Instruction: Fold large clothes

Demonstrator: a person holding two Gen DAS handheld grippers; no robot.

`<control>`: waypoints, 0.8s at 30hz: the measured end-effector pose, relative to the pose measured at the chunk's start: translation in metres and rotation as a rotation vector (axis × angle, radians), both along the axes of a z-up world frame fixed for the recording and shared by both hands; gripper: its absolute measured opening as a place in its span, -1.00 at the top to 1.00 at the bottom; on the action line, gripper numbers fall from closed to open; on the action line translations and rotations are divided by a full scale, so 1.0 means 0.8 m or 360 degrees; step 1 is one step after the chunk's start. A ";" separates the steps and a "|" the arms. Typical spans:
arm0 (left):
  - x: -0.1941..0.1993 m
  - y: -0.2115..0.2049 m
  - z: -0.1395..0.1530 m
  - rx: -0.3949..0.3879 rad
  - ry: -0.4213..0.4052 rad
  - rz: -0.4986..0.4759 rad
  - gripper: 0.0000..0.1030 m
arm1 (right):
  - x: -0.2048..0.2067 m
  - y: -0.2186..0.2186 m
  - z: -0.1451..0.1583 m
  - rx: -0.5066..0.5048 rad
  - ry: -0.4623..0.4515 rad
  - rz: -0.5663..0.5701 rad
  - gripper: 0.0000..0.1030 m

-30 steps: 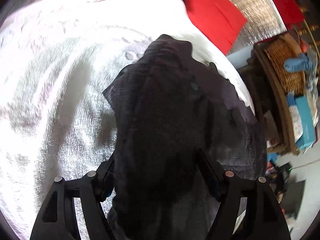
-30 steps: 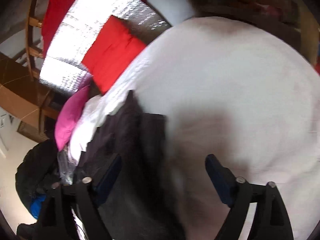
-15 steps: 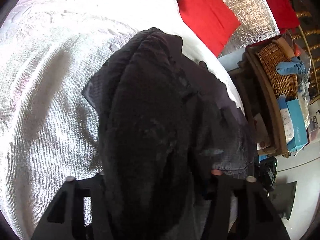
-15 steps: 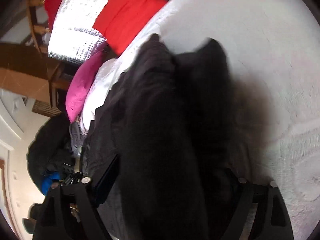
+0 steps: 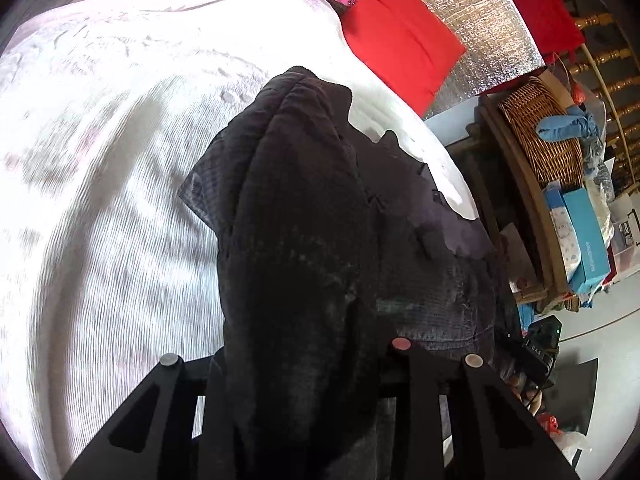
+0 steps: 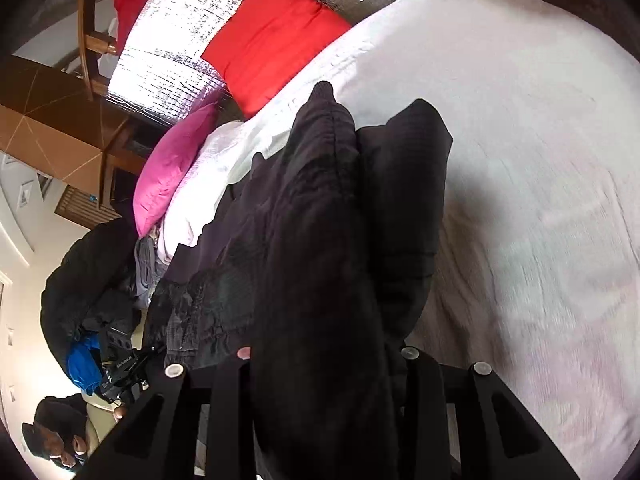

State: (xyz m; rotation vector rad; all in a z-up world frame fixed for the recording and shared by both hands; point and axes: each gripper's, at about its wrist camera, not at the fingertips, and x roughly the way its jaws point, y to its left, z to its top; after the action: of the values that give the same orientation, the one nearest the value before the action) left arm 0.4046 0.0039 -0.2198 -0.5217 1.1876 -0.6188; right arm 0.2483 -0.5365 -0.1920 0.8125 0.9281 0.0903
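left hand-held gripper: clenched on a bunched edge of the dark garment, cloth spilling out past the fingers. right hand-held gripper: likewise clamped on a thick fold of the same garment. both edges pinched, probably to raise and spread the cloth for a fold. garment draped forward over the white bed, partly lifted, far end resting on the cover. beyond: red cushion and pink pillow at the bed's head, wicker basket beside the bed.
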 end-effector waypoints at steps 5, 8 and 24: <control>-0.054 0.011 0.006 0.0048 0.0011 -0.0033 0.39 | -0.053 0.002 0.003 0.0014 0.0046 0.0002 0.33; -0.085 0.012 0.009 0.0126 -0.0023 -0.0039 0.33 | -0.090 0.006 0.000 0.0000 0.0055 -0.0025 0.33; -0.203 -0.008 0.098 0.0870 -0.0721 0.0360 -0.59 | -0.212 0.020 0.080 -0.0588 -0.0199 -0.0520 -0.12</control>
State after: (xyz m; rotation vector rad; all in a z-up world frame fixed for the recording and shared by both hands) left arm 0.2421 -0.0024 -0.1414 -0.0392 0.8014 -0.1818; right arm 0.0787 -0.5203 -0.1279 0.5962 0.6576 -0.3046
